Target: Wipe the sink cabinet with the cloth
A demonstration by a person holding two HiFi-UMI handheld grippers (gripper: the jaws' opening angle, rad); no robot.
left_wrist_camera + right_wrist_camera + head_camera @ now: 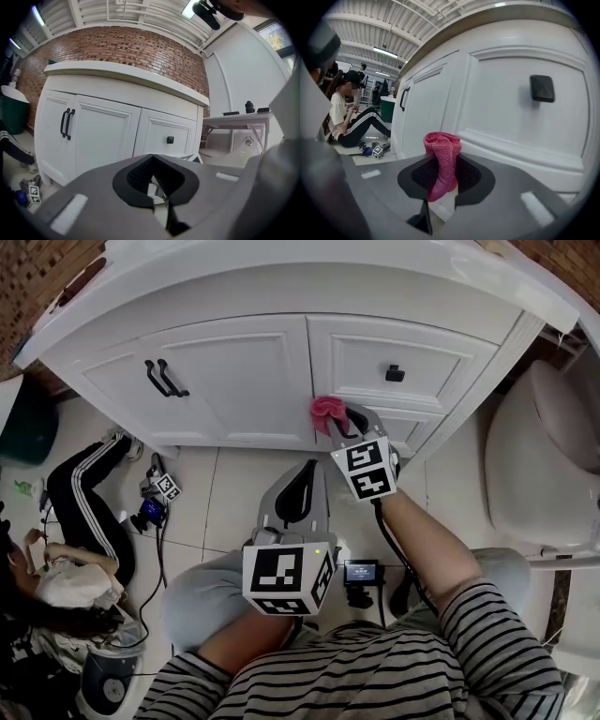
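Two grippers: right gripper clamps the cloth by the cabinet (left gripper closed, empty).

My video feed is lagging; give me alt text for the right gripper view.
The right gripper is shut on a bunched pink cloth, close to the white sink cabinet and its black drawer knob. A person sits on the floor at left.

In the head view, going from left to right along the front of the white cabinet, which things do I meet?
Two black bar handles → pink cloth → black square knob.
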